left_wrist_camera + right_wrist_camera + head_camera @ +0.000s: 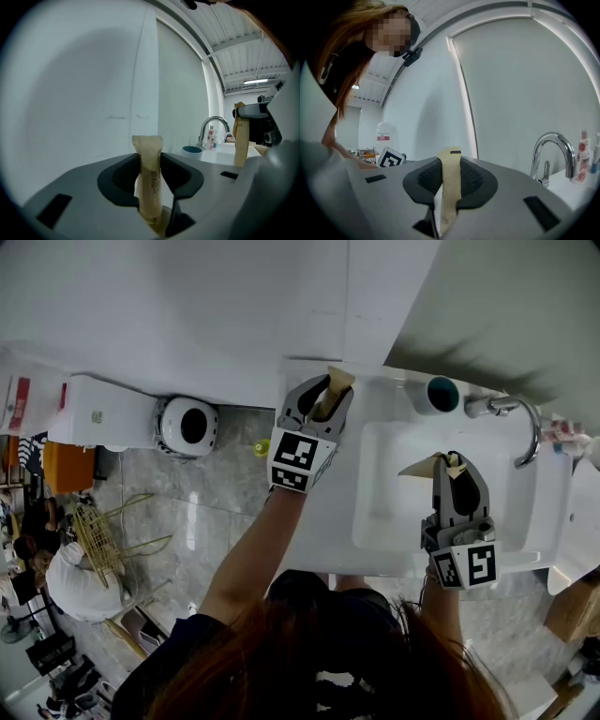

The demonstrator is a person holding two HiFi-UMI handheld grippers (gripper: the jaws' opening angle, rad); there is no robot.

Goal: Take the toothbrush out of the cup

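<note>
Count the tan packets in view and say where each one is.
2. One packet is held in the left gripper at the left edge of the sink. The other is in the right gripper, over the basin. More may be hidden.

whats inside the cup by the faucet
Nothing sticks out of the cup; only its dark teal inside shows. Its shaded bottom cannot be made out.

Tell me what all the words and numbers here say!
Nothing is clear enough to quote.
The packet in the left tool: tiny print, too small to read.
The packet in the right tool: faint print, too small.
Bottle by the tap: label blurred.
Red label on white container: blurred.
Marker cubes: square patterns, no words.
</note>
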